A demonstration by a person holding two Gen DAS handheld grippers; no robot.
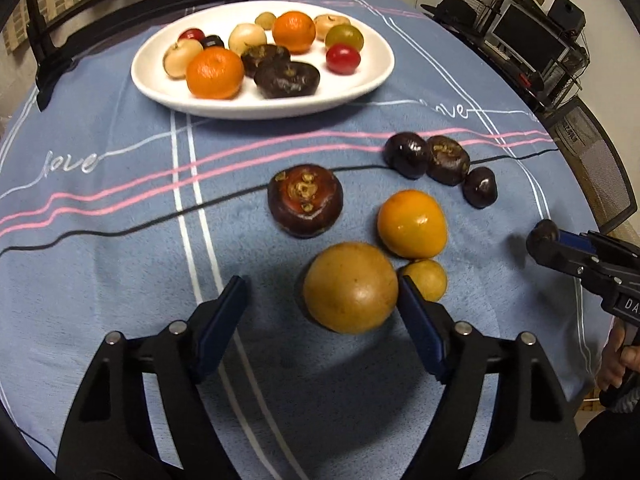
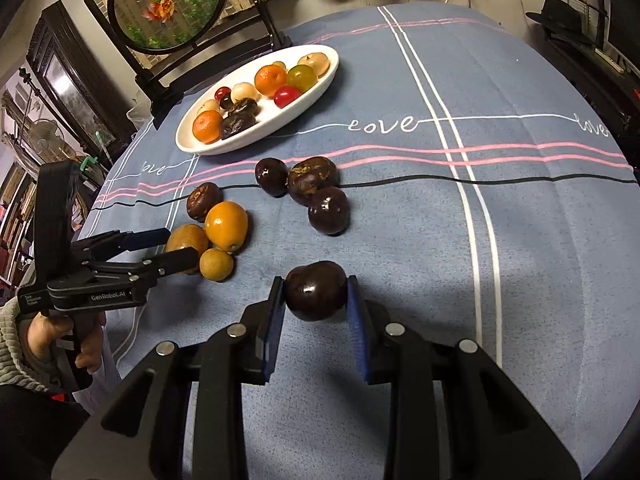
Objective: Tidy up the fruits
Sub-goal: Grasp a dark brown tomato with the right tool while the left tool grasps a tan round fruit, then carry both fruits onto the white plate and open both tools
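Note:
My left gripper [image 1: 320, 292] is open over the blue tablecloth, its fingers on either side of a large yellow-brown fruit [image 1: 350, 287], the right pad close to it. An orange fruit [image 1: 412, 224], a small yellow fruit [image 1: 427, 279] and a dark chestnut-like fruit [image 1: 305, 200] lie beside it. Three dark fruits [image 1: 440, 166] cluster further right. My right gripper [image 2: 316, 300] is shut on a dark purple fruit [image 2: 316, 290], held just above the cloth. The white oval plate [image 1: 360, 82] at the back holds several oranges, dark, pale and red fruits.
A round framed screen [image 2: 168, 4] on a black stand sits behind the plate. A chair [image 1: 596, 160] and shelves with electronics [image 1: 528, 40] stand to the right of the table. The table edge curves close at left and right.

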